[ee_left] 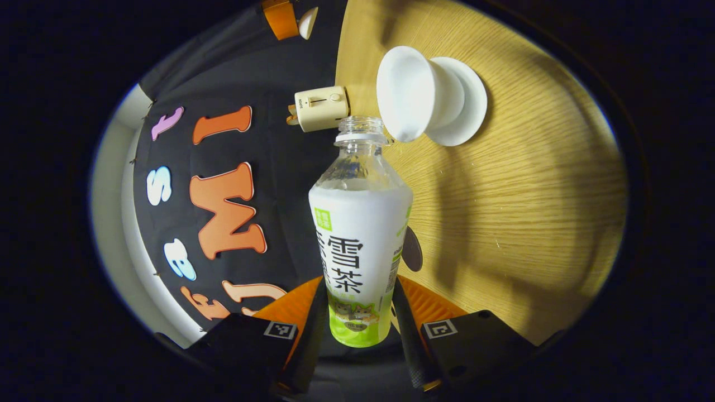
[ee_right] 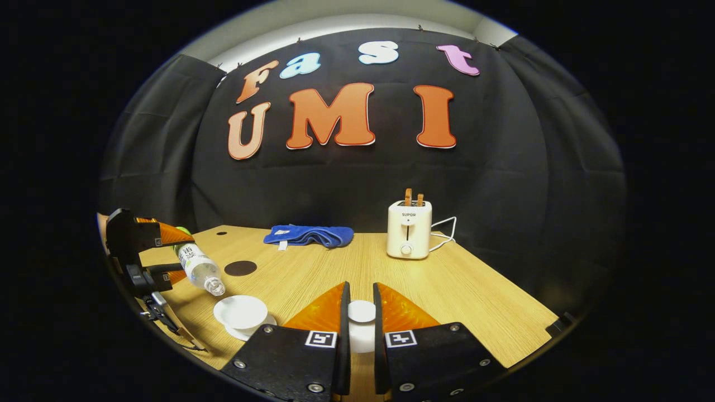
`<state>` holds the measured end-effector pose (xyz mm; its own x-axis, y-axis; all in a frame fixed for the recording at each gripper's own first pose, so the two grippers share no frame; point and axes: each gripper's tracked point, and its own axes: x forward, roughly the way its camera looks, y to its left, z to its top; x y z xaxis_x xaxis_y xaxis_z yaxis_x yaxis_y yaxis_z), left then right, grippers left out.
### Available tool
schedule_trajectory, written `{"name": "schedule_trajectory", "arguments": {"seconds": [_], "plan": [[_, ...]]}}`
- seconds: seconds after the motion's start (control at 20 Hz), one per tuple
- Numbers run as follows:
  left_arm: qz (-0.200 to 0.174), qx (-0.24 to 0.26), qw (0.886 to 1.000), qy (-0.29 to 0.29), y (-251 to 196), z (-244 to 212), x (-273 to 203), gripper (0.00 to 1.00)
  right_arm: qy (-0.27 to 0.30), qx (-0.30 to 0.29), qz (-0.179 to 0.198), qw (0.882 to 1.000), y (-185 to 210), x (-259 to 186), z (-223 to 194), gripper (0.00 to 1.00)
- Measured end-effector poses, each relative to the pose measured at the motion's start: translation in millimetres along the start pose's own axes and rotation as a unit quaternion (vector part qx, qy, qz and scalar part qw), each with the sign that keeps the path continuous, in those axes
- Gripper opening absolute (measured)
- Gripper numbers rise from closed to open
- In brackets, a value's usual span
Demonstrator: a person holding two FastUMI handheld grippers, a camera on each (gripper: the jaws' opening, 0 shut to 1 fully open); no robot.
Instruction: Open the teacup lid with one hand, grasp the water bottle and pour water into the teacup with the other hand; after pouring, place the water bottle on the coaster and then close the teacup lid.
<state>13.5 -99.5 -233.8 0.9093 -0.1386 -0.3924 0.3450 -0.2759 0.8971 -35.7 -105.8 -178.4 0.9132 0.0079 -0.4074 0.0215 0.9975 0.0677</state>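
Note:
In the left gripper view my left gripper [ee_left: 357, 329] is shut on the capless water bottle [ee_left: 360, 234], which is tipped sideways with its mouth at the rim of the white teacup [ee_left: 413, 92] on its saucer [ee_left: 463, 100]. The right gripper view shows the same bottle [ee_right: 198, 268] tilted over the open teacup [ee_right: 242, 312], held by the left gripper [ee_right: 167, 254]. My right gripper [ee_right: 361, 324] is shut on the white teacup lid [ee_right: 361, 326], held above the table right of the cup. The dark round coaster [ee_right: 240, 268] lies behind the cup.
A cream toaster [ee_right: 409, 229] with its cord stands at the back right of the wooden table [ee_right: 475, 290]. A blue cloth [ee_right: 310, 234] lies at the back middle. The booth's black wall closes off the rear.

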Motion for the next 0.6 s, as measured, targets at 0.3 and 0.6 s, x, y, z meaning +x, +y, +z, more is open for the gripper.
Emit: {"name": "schedule_trajectory", "arguments": {"seconds": [0.3,0.6], "plan": [[0.007,0.015,1.0,-0.004,7,-1,-1,0.64,-0.004,-0.002,0.0,1.0,-1,0,2,0.17],[0.028,0.035,0.999,-0.012,19,0,-2,0.67,-0.006,-0.003,0.001,1.0,-2,-1,3,0.17]]}}
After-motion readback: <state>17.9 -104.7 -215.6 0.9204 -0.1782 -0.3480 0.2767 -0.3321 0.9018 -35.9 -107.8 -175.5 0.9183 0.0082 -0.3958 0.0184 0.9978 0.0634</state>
